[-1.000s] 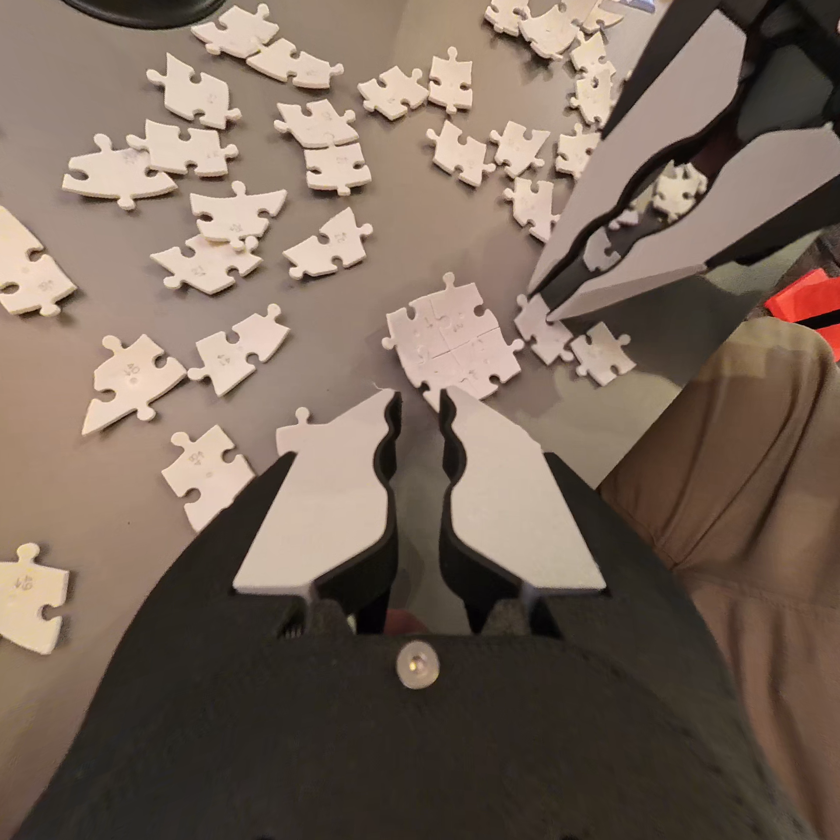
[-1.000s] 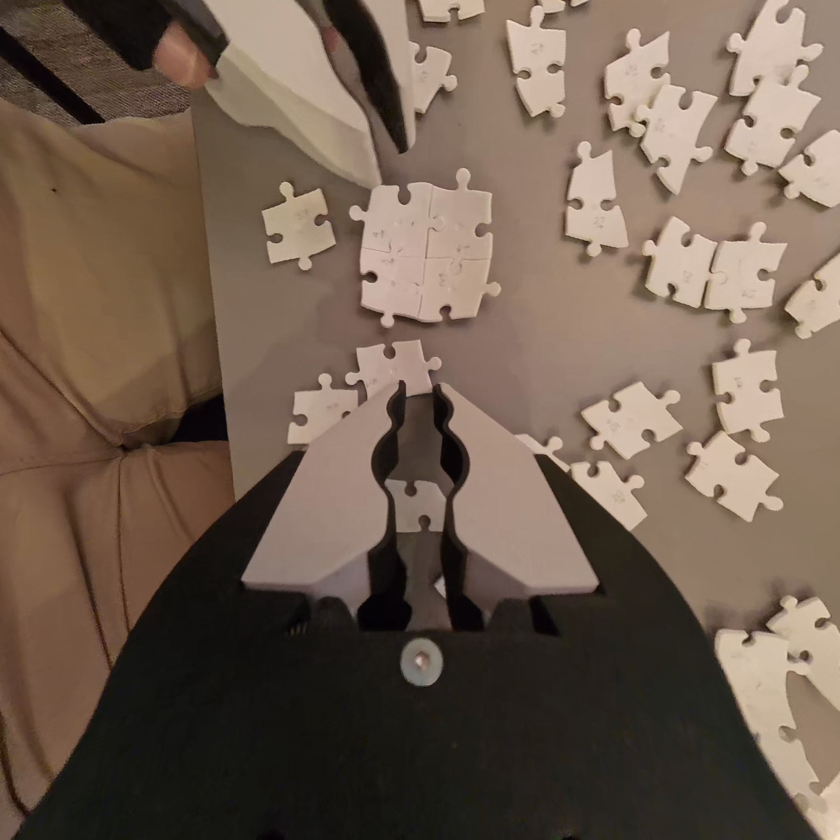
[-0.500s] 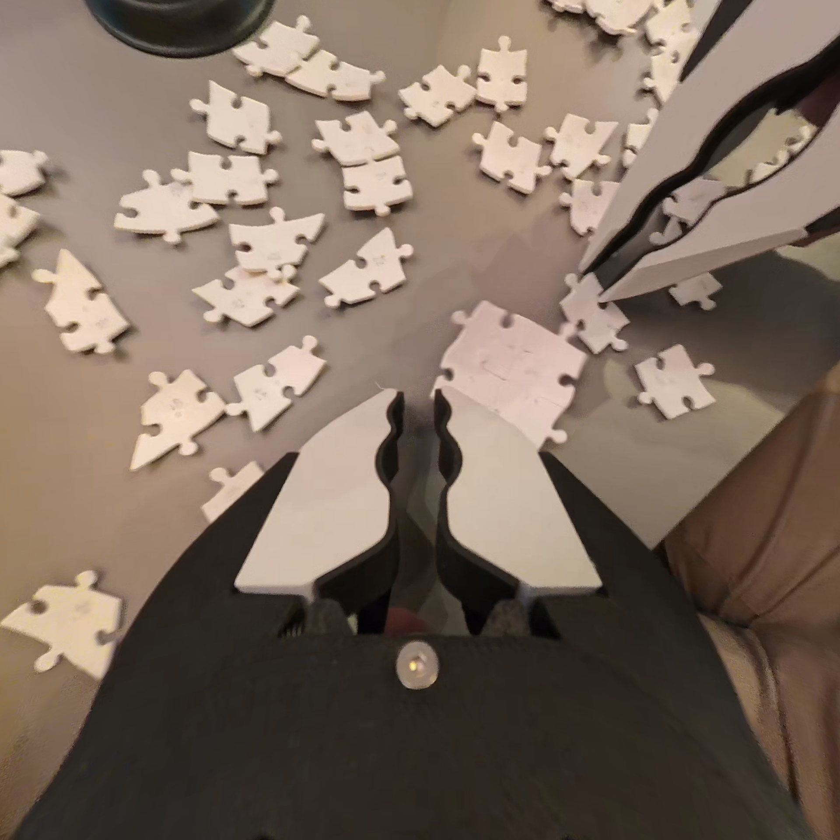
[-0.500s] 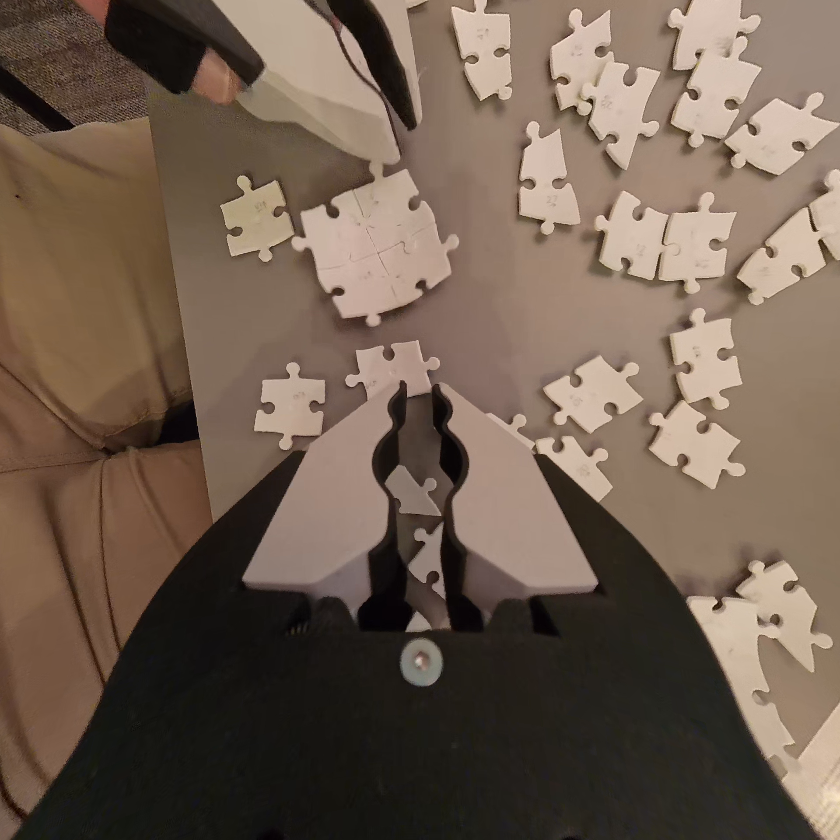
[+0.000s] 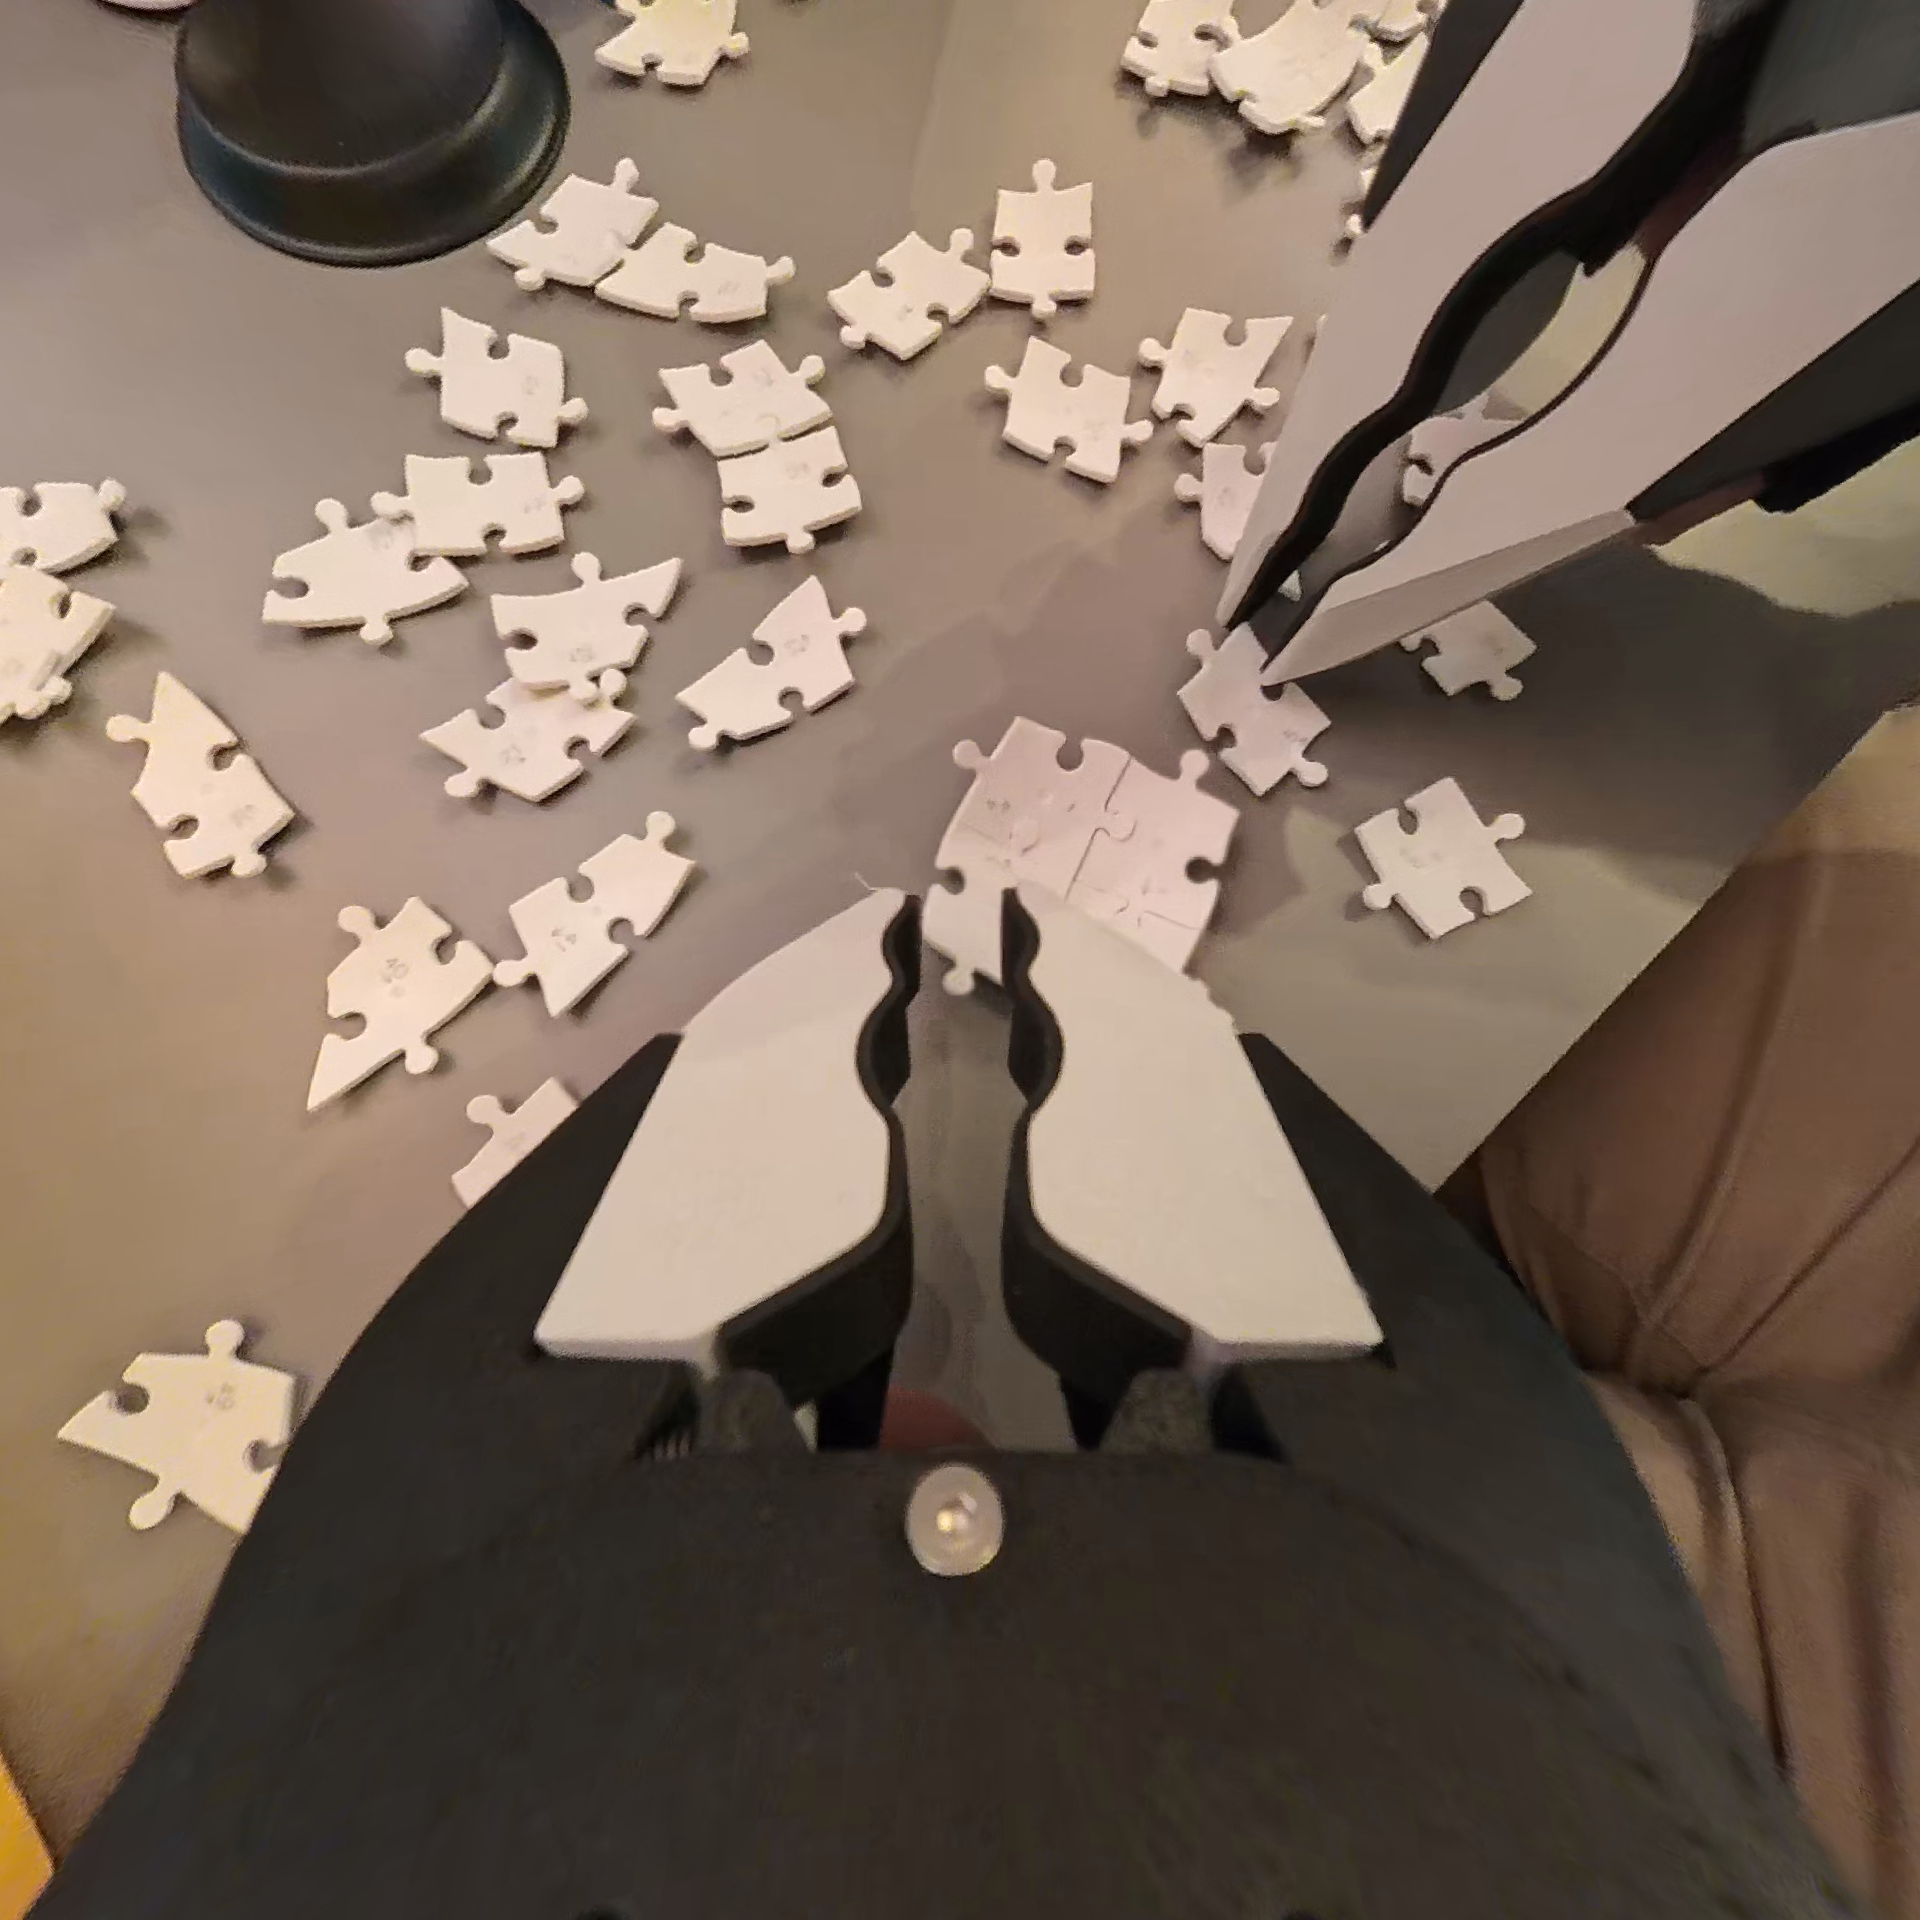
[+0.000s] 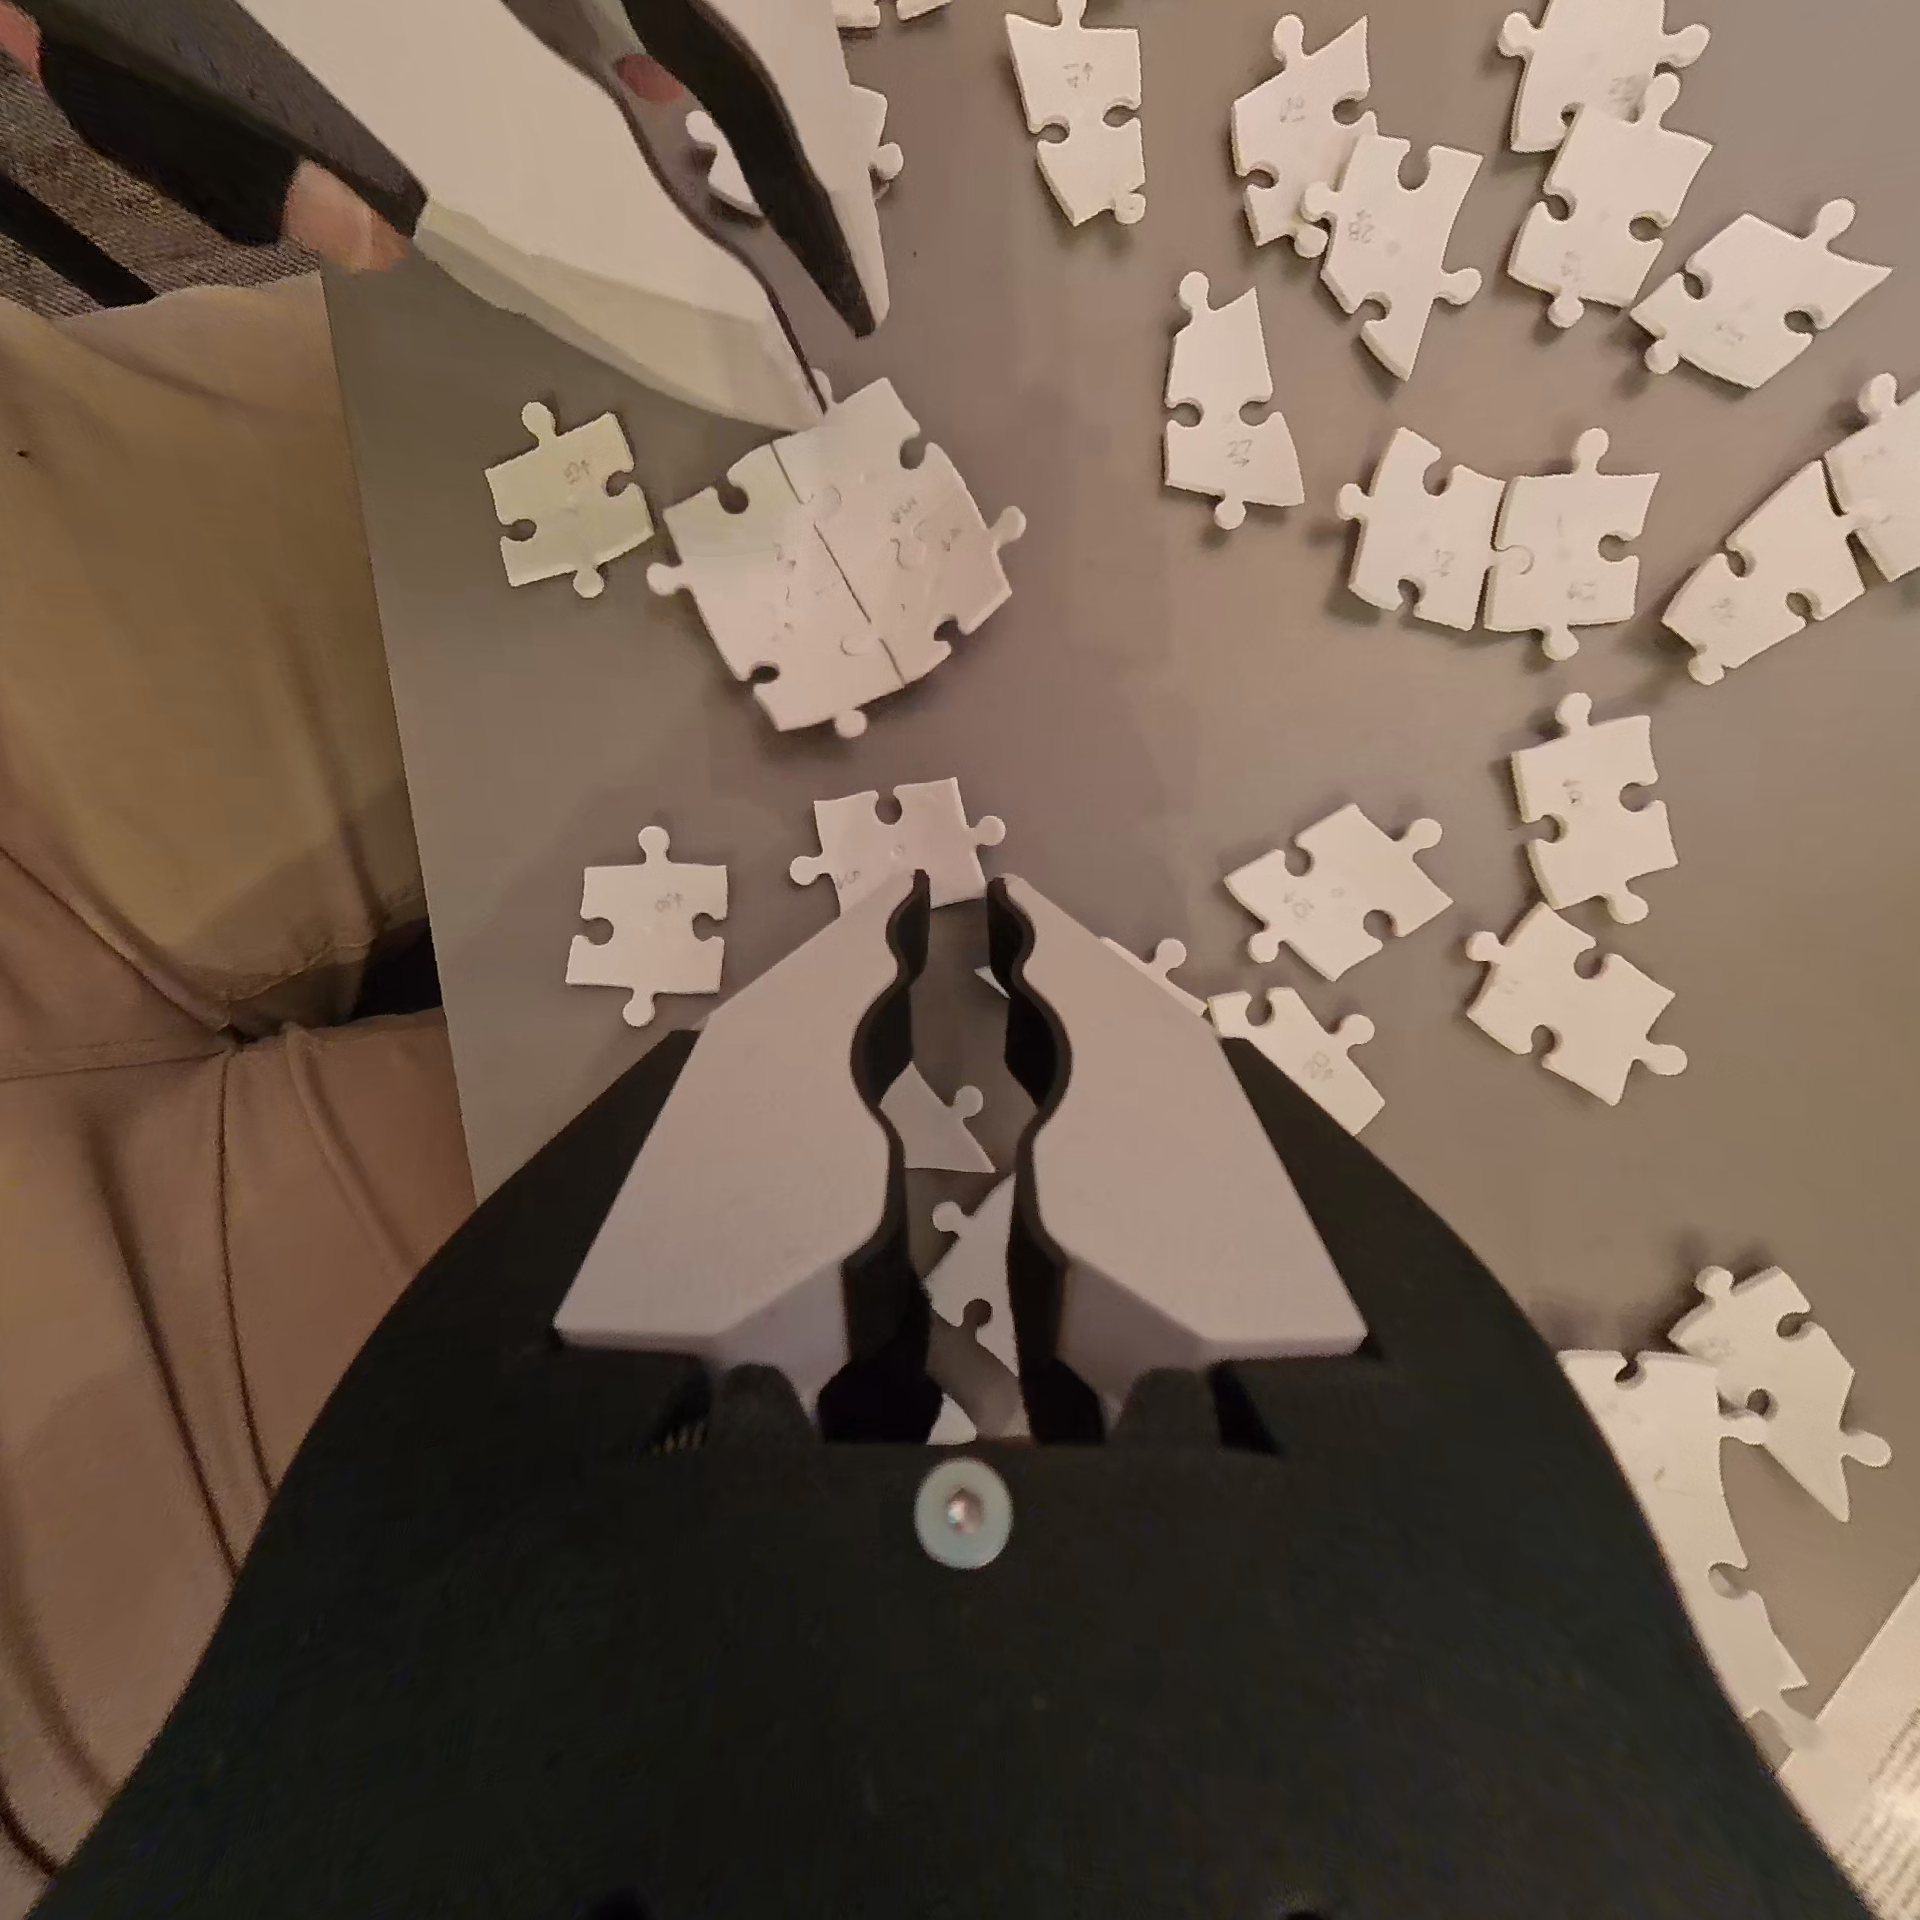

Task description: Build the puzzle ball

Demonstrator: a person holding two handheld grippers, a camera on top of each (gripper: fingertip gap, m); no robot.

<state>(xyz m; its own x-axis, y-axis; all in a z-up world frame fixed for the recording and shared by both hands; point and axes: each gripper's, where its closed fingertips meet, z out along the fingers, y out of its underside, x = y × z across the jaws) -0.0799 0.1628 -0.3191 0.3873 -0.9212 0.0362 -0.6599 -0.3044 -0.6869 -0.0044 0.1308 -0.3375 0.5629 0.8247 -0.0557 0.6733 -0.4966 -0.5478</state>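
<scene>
A joined patch of several white puzzle pieces (image 5: 1101, 852) lies flat near the grey table's front edge; it also shows in the right wrist view (image 6: 842, 551). My left gripper (image 5: 961, 904) is all but shut with only a thin slit, holds nothing, and its tips rest on the patch's edge; the right wrist view shows it too (image 6: 831, 358). My right gripper (image 6: 956, 883) is likewise nearly shut and empty. Its tips press on the corner of a loose piece (image 6: 904, 831) that lies just right of the patch (image 5: 1252, 717).
Many loose white pieces (image 5: 582, 623) are scattered over the table (image 5: 935, 582). A black round base (image 5: 364, 135) stands at the far left. The table edge (image 6: 405, 727) runs beside a person's tan-clad legs (image 6: 156, 1039). Another single piece (image 5: 1444, 873) lies near the edge. The tips of one gripper are about 9 cm away from the tips of the other. The black round base (image 5: 364, 135) is about 20 cm from both grippers' fingertips.
The joined patch has turned and slid under the left gripper's tips. The right gripper has dragged its loose piece away from the neighbouring piece. Neither gripper's gap has changed.
</scene>
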